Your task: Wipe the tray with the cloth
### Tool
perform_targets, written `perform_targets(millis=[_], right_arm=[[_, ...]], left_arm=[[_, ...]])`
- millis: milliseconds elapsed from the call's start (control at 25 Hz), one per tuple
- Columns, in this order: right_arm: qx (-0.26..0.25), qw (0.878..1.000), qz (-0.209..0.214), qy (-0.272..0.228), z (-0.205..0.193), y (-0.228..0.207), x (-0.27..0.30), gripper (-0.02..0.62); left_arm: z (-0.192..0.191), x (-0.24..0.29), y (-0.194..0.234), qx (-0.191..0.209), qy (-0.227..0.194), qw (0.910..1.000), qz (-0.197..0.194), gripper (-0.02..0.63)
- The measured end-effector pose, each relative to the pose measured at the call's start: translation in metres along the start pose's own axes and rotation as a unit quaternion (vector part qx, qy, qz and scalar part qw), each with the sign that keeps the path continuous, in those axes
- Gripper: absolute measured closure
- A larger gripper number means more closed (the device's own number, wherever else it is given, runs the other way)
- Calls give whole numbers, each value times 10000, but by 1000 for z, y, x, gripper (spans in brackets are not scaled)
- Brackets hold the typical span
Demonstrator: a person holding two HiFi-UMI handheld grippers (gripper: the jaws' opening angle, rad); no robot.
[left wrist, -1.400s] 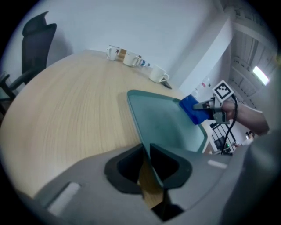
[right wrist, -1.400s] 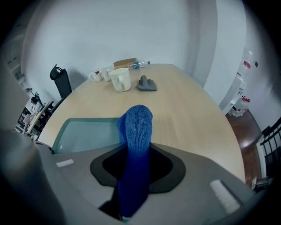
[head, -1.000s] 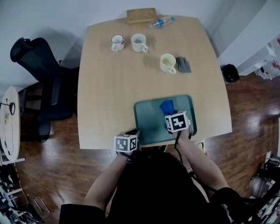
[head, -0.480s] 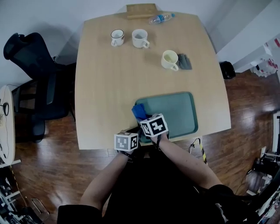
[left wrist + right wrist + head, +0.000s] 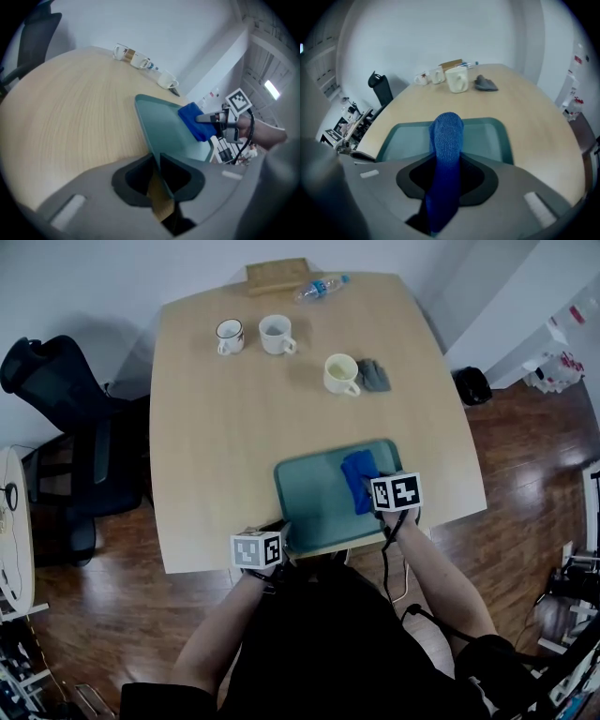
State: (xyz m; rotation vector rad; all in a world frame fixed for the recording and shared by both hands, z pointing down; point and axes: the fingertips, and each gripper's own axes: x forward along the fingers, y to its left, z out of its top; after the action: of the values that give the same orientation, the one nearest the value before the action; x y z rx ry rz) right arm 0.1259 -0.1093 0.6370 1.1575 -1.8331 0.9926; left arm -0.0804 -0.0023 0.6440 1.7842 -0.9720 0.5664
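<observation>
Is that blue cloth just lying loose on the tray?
No, the right tongs grip the blue cloth, holding it over the green tray.

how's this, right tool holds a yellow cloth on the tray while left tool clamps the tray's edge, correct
The cloth is blue, not yellow, as the right gripper view shows. The right tool holds it on the tray while the left tool clamps the tray's edge.
</observation>
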Motion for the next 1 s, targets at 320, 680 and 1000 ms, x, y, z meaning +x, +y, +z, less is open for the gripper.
perform_targets(millis=[320, 680, 1000], right_arm=[[-81, 9925, -1216, -40, -8, -93, -37, 479], [-732, 9954, -625, 8, -27, 7, -10, 479], [-1149, 9920, 521, 8, -32, 151, 20, 479]], left_arm=[[2, 0, 0, 16, -84, 9999, 135, 552], [3, 0, -1, -65, -133, 9999, 62, 554], [4, -1, -1, -121, -230, 9996, -118, 554]])
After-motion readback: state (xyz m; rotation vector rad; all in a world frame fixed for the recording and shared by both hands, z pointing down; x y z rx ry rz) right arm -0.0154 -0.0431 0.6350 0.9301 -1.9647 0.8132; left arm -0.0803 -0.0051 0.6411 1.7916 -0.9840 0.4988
